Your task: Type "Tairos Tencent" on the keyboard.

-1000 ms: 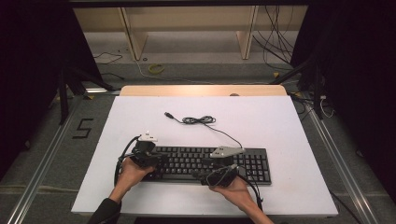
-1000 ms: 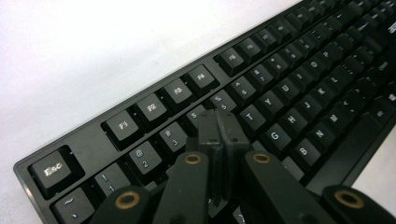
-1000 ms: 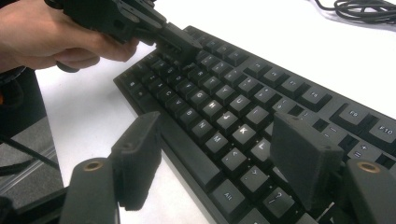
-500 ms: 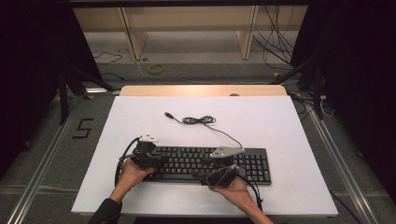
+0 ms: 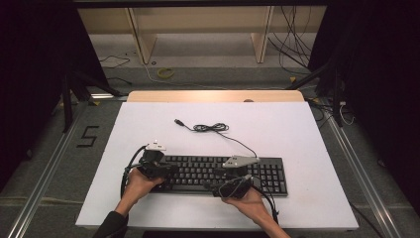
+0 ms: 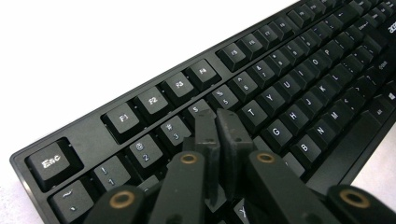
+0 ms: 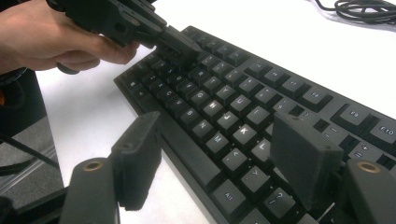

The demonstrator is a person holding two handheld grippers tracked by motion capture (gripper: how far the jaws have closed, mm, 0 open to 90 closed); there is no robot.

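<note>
Two hand-held grippers work a black keyboard (image 5: pixel 218 173) lying near the front edge of a white table (image 5: pixel 297 129), w/ its cord (image 5: pixel 213 128) coiled loose behind it. The left gripper (image 6: pixel 217 119), jaws clenched nearly together w/ nothing between them and just starting to part, points its tips down at the number row approx. by the 4 key. The right gripper (image 7: pixel 219 154) hovers over the keyboard's front edge, jaws spread wide and holding nothing.

Risks, as judged: the closed tips are wider than one key, so a push could catch two keys at once or slip off between caps. A hard or slanted press could shove the keyboard toward the far side, since nothing pins it. The right gripper's spread jaws hang close over the bottom row and could bump keys if lowered.

Room: bare tabletop to the left, right and behind, apart from the cord; the front edge is near, so little slack toward the person.
</note>
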